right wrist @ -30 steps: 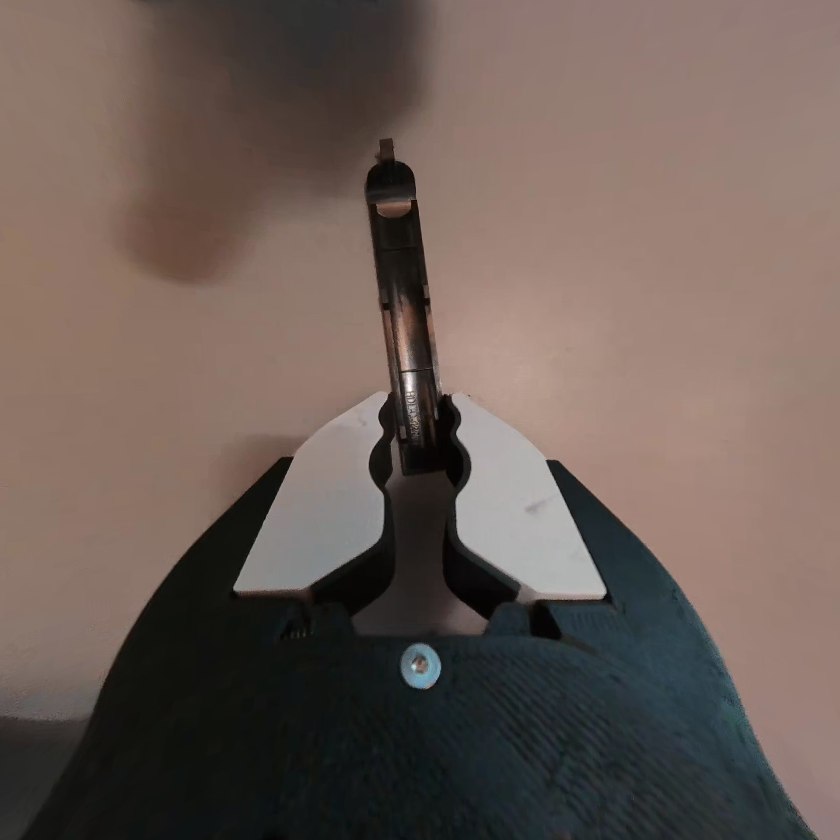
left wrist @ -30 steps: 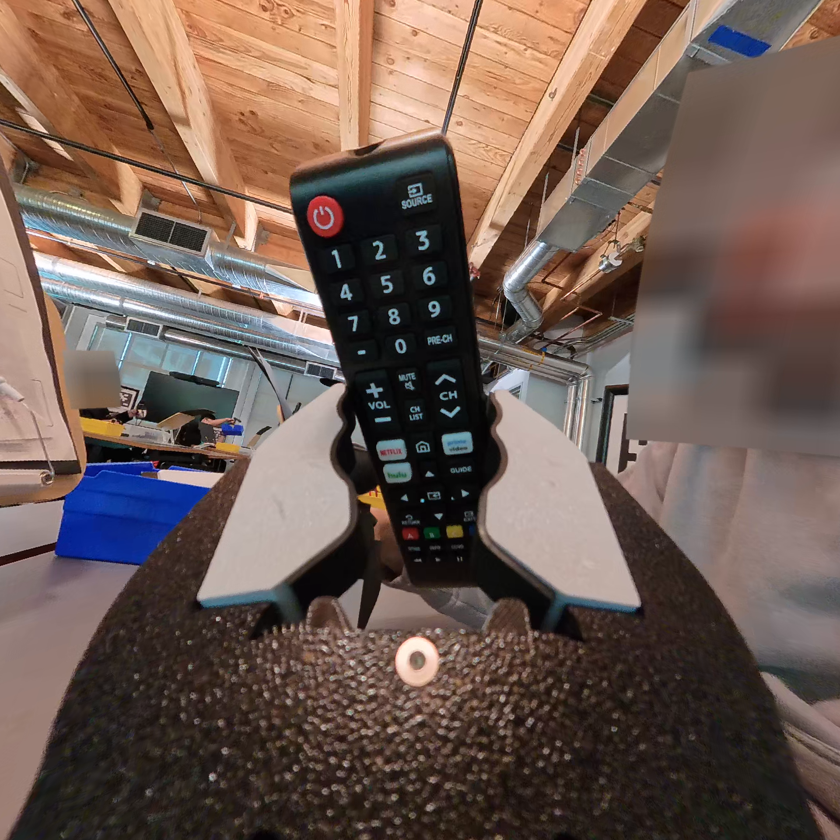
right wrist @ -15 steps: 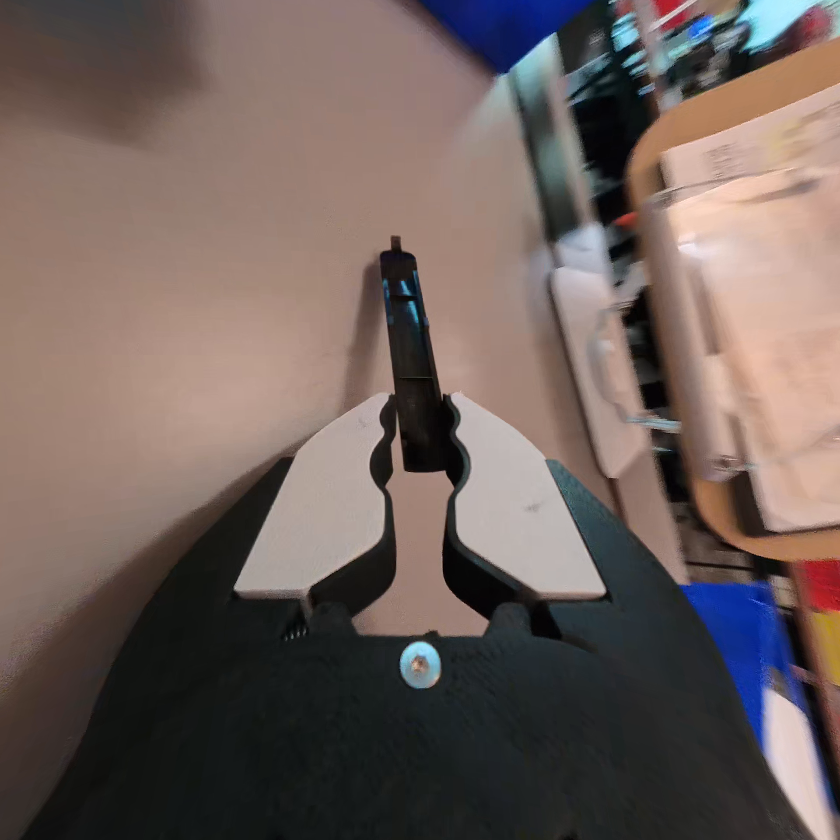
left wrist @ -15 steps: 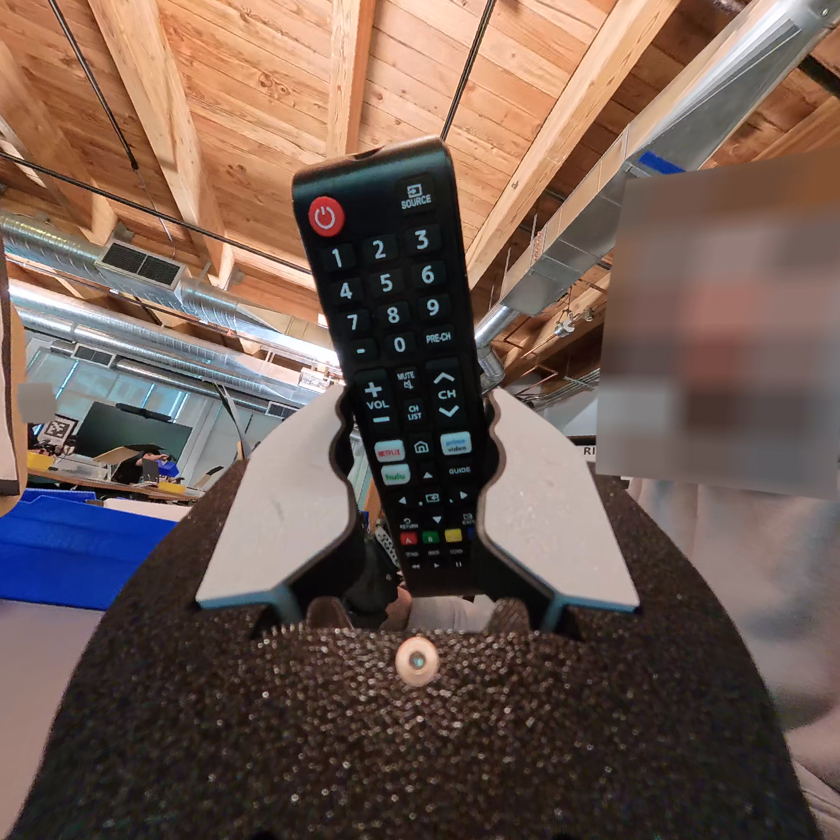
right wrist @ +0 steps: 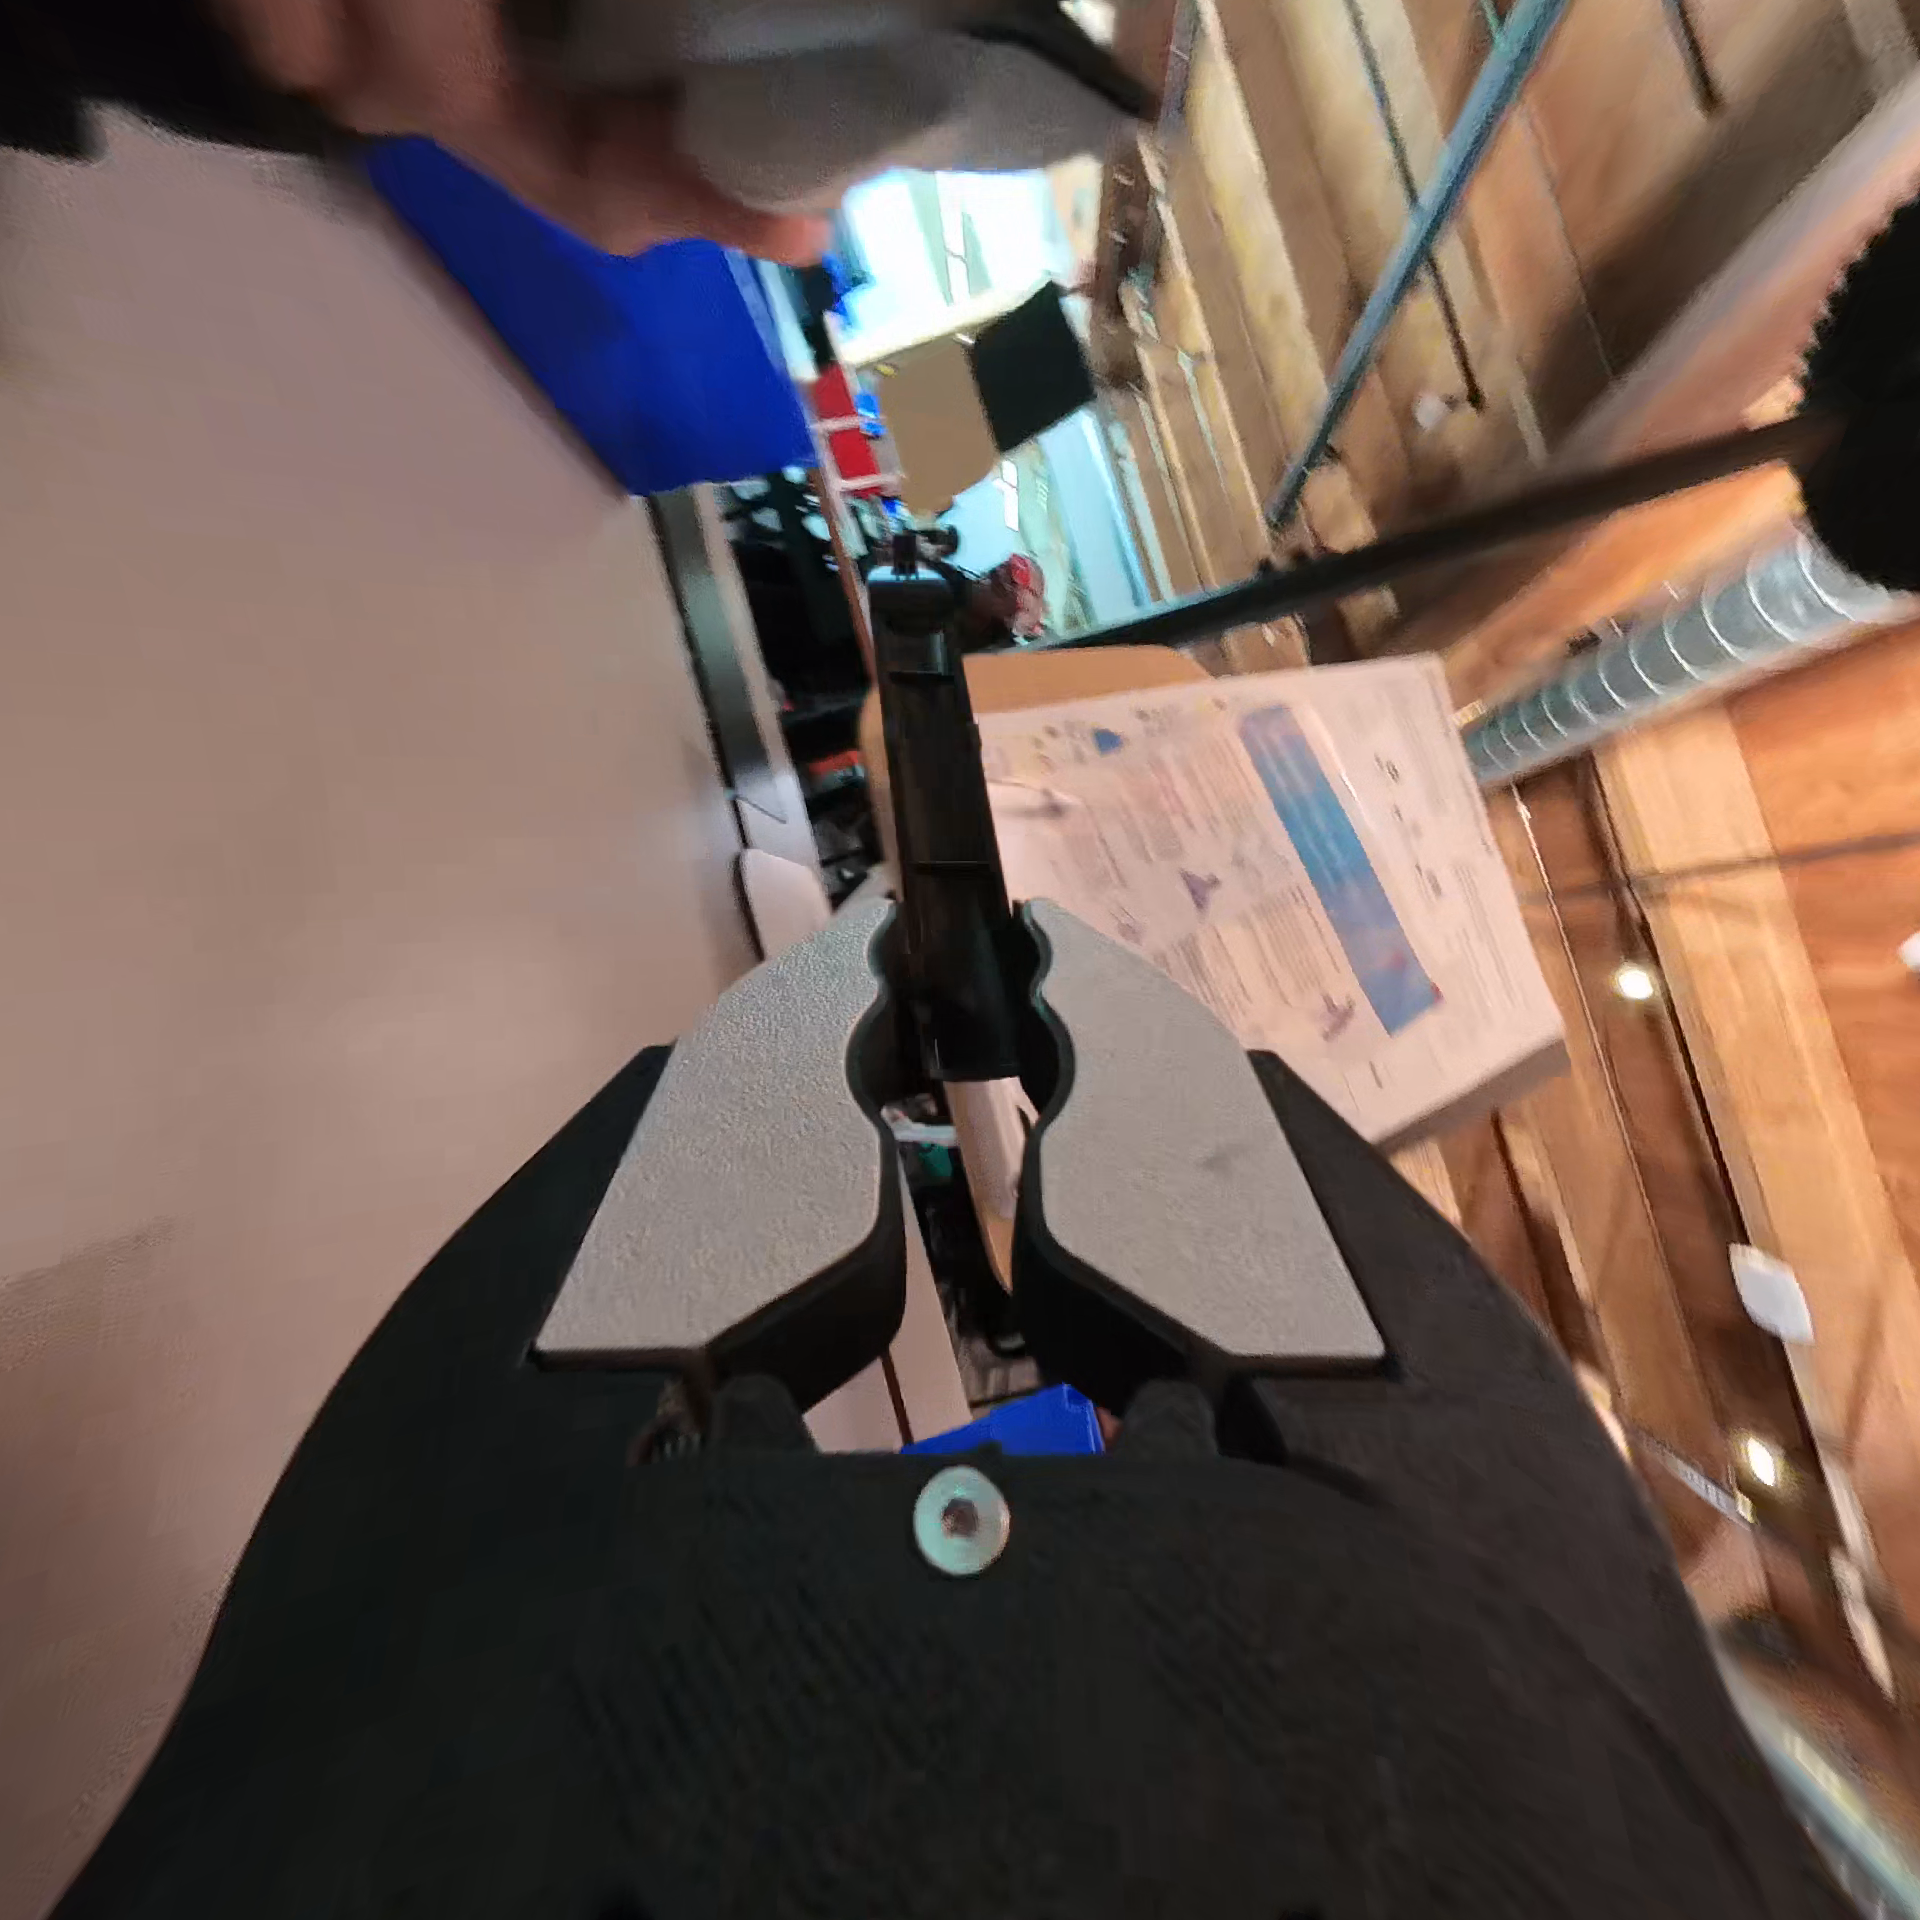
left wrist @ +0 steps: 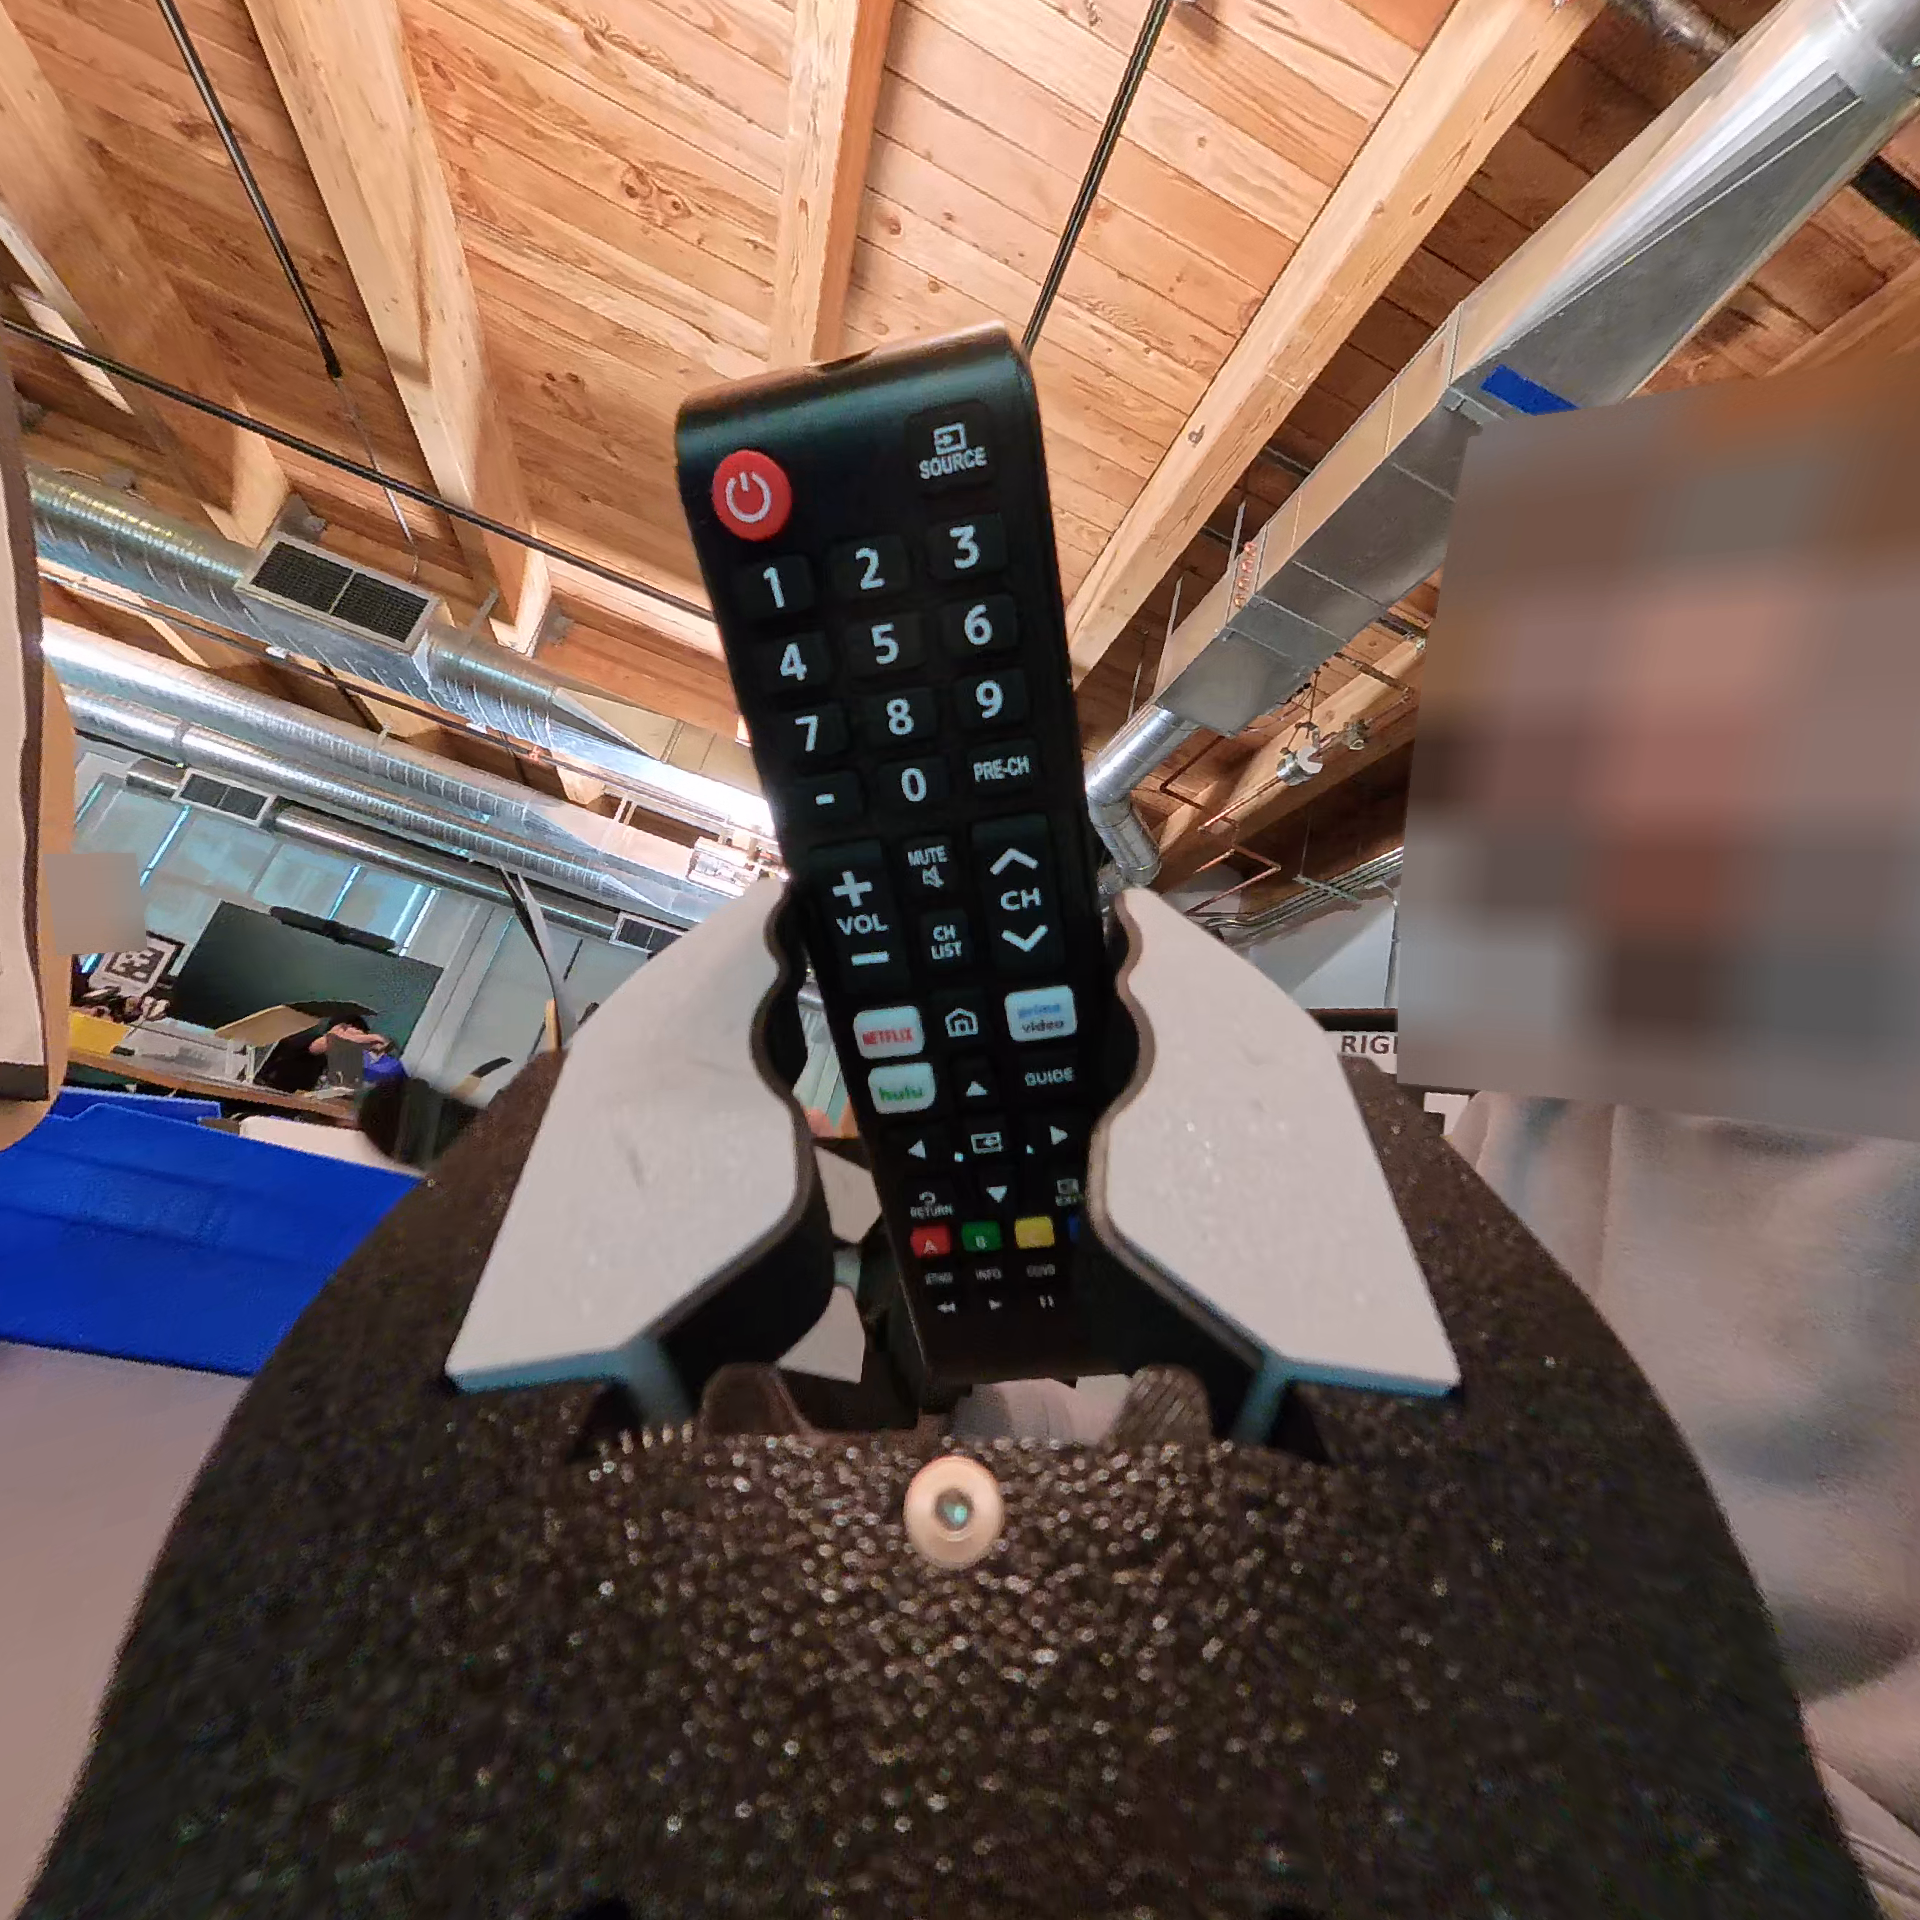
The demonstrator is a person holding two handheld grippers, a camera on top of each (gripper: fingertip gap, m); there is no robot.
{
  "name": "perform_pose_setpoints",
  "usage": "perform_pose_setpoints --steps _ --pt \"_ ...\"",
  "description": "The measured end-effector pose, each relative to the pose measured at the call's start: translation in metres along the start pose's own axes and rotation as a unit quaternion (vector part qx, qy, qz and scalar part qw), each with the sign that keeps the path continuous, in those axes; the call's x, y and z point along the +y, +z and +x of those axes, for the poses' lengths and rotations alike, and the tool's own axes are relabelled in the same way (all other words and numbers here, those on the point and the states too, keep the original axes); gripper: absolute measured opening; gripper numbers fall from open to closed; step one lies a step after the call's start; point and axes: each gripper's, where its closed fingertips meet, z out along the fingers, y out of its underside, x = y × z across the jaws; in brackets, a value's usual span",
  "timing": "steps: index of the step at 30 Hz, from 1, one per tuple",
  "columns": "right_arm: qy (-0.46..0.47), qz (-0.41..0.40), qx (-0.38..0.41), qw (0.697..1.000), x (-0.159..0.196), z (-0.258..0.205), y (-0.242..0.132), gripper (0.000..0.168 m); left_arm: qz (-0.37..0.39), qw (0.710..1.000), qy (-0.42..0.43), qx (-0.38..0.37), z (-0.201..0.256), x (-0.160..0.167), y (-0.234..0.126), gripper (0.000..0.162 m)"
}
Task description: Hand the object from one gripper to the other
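A black TV remote point(left wrist: 894, 675) stands upright, buttons toward the camera, in the left wrist view. My left gripper point(left wrist: 951, 914) is shut on its lower half, with the fingers on its two side edges. Something grey and black shows behind the remote's lower end, and I cannot tell what it is. In the right wrist view my right gripper point(right wrist: 956, 920) is shut on the near end of a thin black object point(right wrist: 930, 769). That object is seen edge-on and has a small tab at its far tip. The view is blurred and rolled sideways.
A person in a grey sweatshirt point(left wrist: 1714, 1351) is close on the right. A blue bin point(left wrist: 156, 1226) stands on the pale table point(right wrist: 312, 831) and also shows in the right wrist view point(right wrist: 644, 353). A board with a printed sheet point(right wrist: 1247, 862) stands nearby. Wooden ceiling beams point(left wrist: 416, 260) are overhead. Spacing between my two grippers at the tips: around 15 cm.
My right gripper has swung up from facing the table to facing across the room, still holding the thin black object. My left gripper has shifted only slightly and still holds the remote.
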Motion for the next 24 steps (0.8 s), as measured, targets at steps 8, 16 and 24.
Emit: perform_pose_setpoints --steps 8,16,24 --pt "-0.054 0.031 -0.188 0.98 -0.004 -0.072 -0.002 0.019 -0.001 1.0 0.005 0.003 0.002 0.0 0.0 0.055" --pt "0.06 0.046 -0.305 0.949 -0.009 -0.099 -0.018 0.03 -0.004 1.0 0.004 0.002 0.001 0.001 0.001 0.055" --pt "0.234 -0.006 -0.393 0.889 0.004 -0.112 -0.027 0.021 0.001 1.0 0.003 0.0 0.001 -0.001 0.0 0.055"
